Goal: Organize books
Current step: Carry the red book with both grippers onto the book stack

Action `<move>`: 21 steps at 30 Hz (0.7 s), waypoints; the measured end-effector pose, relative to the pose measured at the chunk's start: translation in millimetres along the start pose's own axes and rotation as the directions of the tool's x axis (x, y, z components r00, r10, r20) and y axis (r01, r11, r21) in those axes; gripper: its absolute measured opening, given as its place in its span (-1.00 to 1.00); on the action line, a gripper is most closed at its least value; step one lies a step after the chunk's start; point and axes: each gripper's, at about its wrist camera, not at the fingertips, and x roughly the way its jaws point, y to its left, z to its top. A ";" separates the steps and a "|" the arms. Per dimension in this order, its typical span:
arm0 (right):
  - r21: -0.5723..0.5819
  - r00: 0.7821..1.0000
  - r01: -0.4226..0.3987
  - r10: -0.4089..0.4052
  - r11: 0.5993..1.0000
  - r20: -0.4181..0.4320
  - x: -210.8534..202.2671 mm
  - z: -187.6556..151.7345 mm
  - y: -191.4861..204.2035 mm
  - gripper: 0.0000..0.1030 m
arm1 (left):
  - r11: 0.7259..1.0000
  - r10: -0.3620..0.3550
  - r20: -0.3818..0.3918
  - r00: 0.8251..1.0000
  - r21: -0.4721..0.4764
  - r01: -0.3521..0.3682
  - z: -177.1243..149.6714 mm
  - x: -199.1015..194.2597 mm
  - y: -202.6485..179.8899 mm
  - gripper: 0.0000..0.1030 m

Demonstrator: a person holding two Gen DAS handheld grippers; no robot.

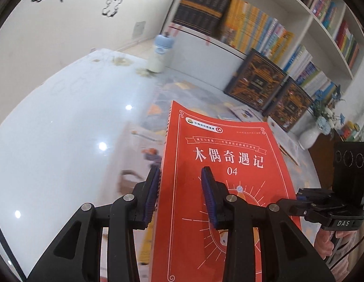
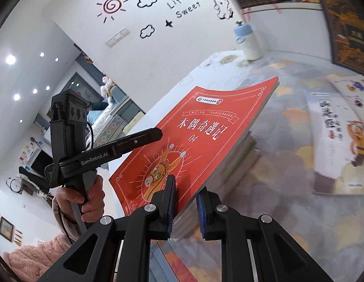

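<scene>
- Red book hangs in the air over the worktop, carried between both claws, above a small stack of books.
- Left claw straddles the spine edge; its far pad seems to stand off the cover, so whether it truly grips I cannot tell.
- Right claw is clenched on the book's near corner, one pad on the cover, one beneath.
- Keep the sagging cover level, likely lowering it square onto the stack.
- Steer clear of the white bottle at the far edge.
</scene>
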 end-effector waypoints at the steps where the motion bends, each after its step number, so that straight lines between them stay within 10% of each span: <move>1: -0.003 1.000 -0.005 0.005 1.000 -0.008 6.8 0.8 2.0 -0.69 | 1.000 0.003 -0.001 1.000 -0.004 -0.003 0.1 -0.9 5.1 -0.38; 21: -0.064 0.990 0.112 -0.117 0.992 -0.083 77.4 -15.9 15.7 -0.62 | 0.998 0.004 -0.033 0.999 -0.070 -0.006 -23.1 15.5 59.6 -0.35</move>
